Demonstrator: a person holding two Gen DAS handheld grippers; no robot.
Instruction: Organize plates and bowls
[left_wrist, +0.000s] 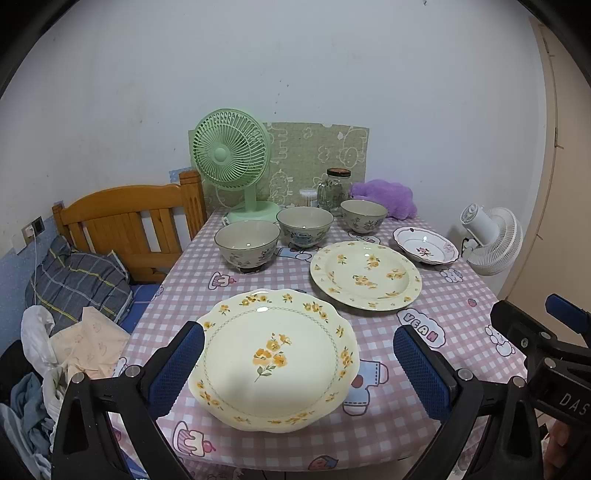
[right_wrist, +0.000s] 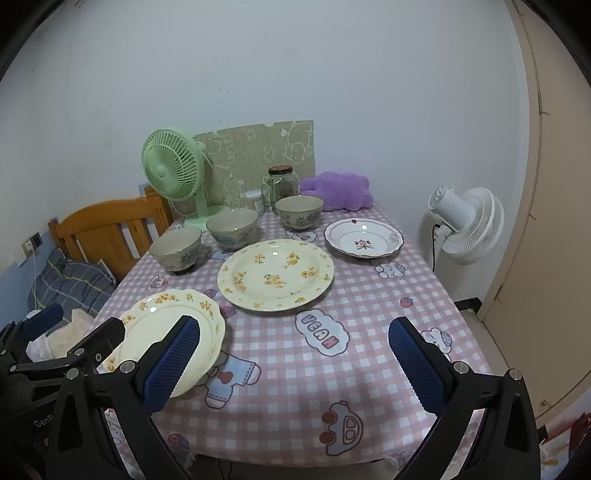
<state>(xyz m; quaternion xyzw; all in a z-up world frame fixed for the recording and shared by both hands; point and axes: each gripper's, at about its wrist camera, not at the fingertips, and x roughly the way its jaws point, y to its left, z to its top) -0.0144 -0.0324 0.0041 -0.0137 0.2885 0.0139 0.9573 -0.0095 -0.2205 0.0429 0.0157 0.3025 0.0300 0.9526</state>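
A scalloped cream plate (left_wrist: 275, 360) (right_wrist: 162, 325) with yellow flowers lies at the table's front left. My left gripper (left_wrist: 297, 363) is open, its blue fingers either side of that plate. Behind it lies a round cream plate (left_wrist: 365, 275) (right_wrist: 275, 273), and further right a white plate (left_wrist: 424, 245) (right_wrist: 364, 242) with a pink flower. Three grey floral bowls stand in a row at the back: left bowl (left_wrist: 246, 245) (right_wrist: 176, 249), middle bowl (left_wrist: 304, 226) (right_wrist: 232, 227), right bowl (left_wrist: 364, 216) (right_wrist: 300, 211). My right gripper (right_wrist: 293, 363) is open over bare tablecloth, right of the scalloped plate.
A green fan (left_wrist: 231, 155), a glass jar (left_wrist: 336, 190) and a purple plush (left_wrist: 384, 195) stand along the back of the checked table (right_wrist: 369, 317). A white fan (right_wrist: 467, 225) stands off the right edge. A wooden bed frame (left_wrist: 125, 218) with bedding is left.
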